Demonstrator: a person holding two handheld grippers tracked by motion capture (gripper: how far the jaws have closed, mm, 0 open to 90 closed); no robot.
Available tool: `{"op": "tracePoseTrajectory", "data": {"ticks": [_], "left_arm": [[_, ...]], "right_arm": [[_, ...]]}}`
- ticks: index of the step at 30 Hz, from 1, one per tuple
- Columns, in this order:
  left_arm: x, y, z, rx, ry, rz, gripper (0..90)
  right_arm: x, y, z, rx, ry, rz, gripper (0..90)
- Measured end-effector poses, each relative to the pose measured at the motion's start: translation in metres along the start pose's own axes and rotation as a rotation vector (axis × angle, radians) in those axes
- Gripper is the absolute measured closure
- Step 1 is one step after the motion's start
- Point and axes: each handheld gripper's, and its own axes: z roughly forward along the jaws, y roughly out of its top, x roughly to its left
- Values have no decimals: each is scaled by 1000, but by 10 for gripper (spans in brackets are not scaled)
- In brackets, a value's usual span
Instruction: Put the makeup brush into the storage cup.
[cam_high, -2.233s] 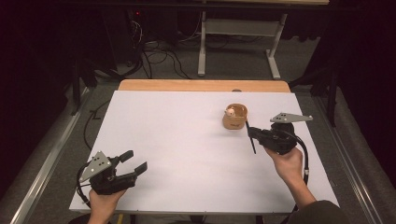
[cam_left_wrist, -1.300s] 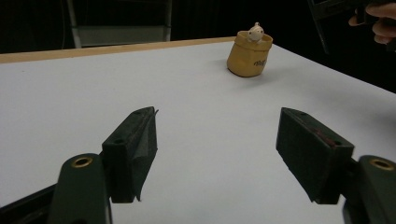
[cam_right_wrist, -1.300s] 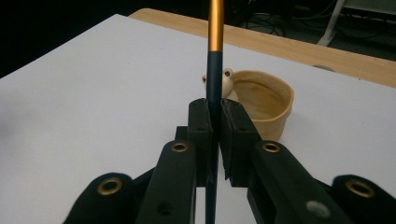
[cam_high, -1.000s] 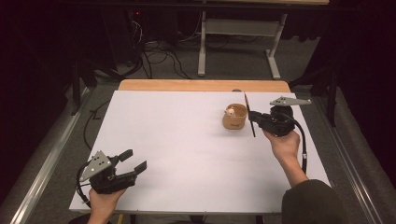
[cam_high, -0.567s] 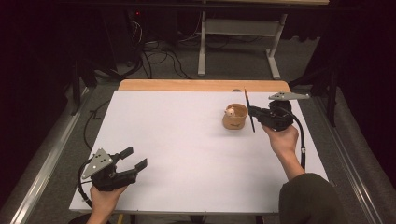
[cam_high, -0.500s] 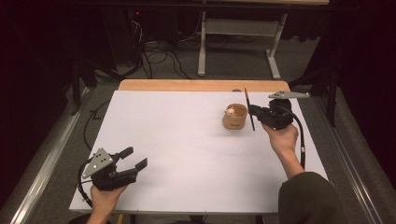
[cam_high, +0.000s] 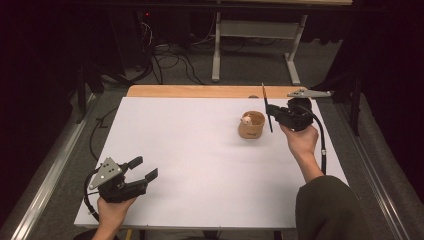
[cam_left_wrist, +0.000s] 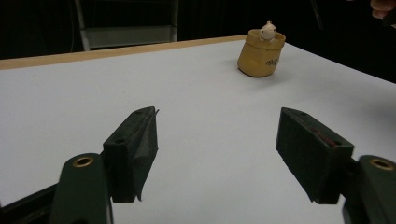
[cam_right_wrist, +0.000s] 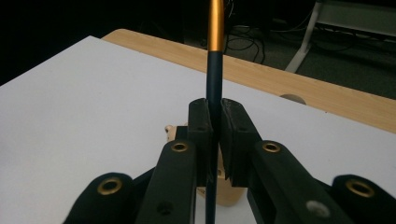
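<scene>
My right gripper (cam_high: 270, 114) (cam_right_wrist: 214, 110) is shut on a thin dark pen with an orange upper part (cam_high: 264, 96) (cam_right_wrist: 215, 46), held nearly upright. It hovers just right of a small tan pot (cam_high: 251, 125) (cam_left_wrist: 260, 58) (cam_right_wrist: 229, 195), which stands on the white tabletop (cam_high: 200, 165) with a little white figure (cam_left_wrist: 268, 31) poking out of its mouth. In the right gripper view the pot sits low behind the jaws. My left gripper (cam_high: 144, 168) (cam_left_wrist: 218, 119) rests at the near left corner, open, with nothing between its fingers.
A wooden strip (cam_high: 200, 91) runs along the far edge of the tabletop. Beyond it lie cables (cam_high: 170, 55) and a metal table frame (cam_high: 255, 30) on the dark floor. A metal rail (cam_high: 55, 165) borders the left side.
My right gripper has carried the pen away from the person and slightly up, from in front of the pot to a spot just right of it. The left gripper has stayed put.
</scene>
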Motion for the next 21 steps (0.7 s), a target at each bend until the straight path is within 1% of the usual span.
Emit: {"op": "tracePoseTrajectory", "data": {"ticks": [8,10,14,21], "left_arm": [[1,0,0,-2,2,0,300],[1,0,0,0,2,1,300],[1,0,0,0,0,1,300],[1,1,0,0,2,2,300]], "right_arm": [[-1,6,8,-21,-1,0,854],[-3,6,10,-25,-1,9,854],[-4,8,14,-17,-8,14,854],[-2,13,21,-33,-5,1,854]]}}
